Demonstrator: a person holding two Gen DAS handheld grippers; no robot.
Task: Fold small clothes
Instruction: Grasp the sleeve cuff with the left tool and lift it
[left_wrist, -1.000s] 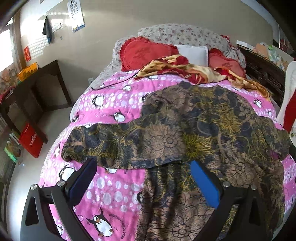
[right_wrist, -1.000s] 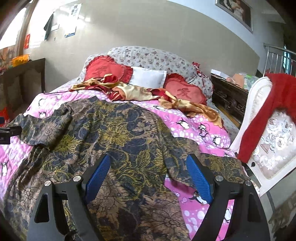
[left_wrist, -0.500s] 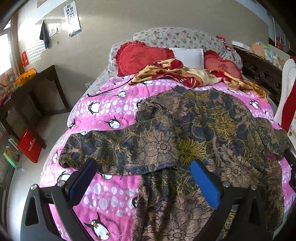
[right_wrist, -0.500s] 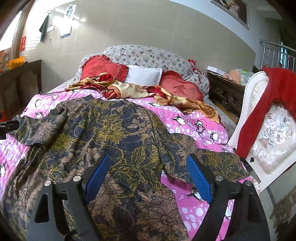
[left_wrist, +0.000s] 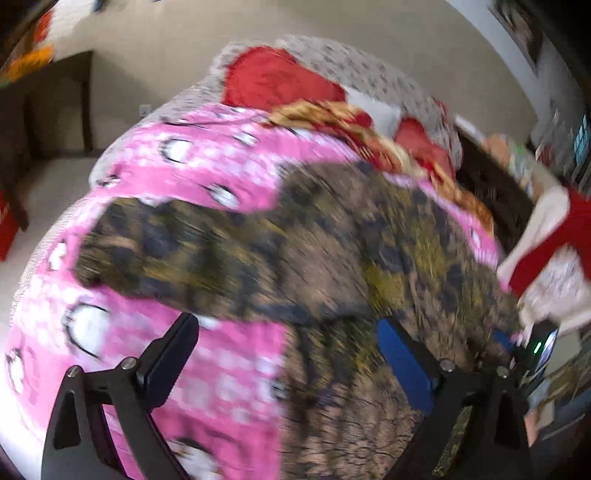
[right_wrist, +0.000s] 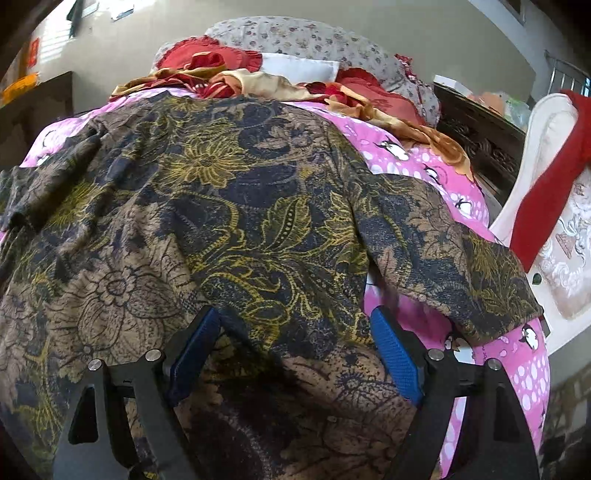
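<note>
Fig. — Approach to first fold, both wrist views. A dark floral garment (right_wrist: 229, 206) was laid flat on a bed covered by a pink penguin quilt (right_wrist: 436, 173), w/ sleeves spread to either side. The right gripper (right_wrist: 295, 343) was held low over the garment's body; its jaws were set wide apart w/ nothing pinched, fabric lying between and beneath them, and the right sleeve (right_wrist: 454, 258) just beyond the right jaw. The left gripper (left_wrist: 288, 354) was also seen w/ jaws apart and empty; the garment's side edge lay between them, quilt under the left jaw, fabric under the right, and the left sleeve (left_wrist: 177, 251) ahead of the left jaw. The left view was blurred, so fine detail could not be read.

Step judged: grasp points being sought for a sleeve or side fold. For a clean result, a single layer at the edge or shoulder seam should be pinched, not the quilt below; both grips should be matched in height so the fold line is kept straight.
</note>
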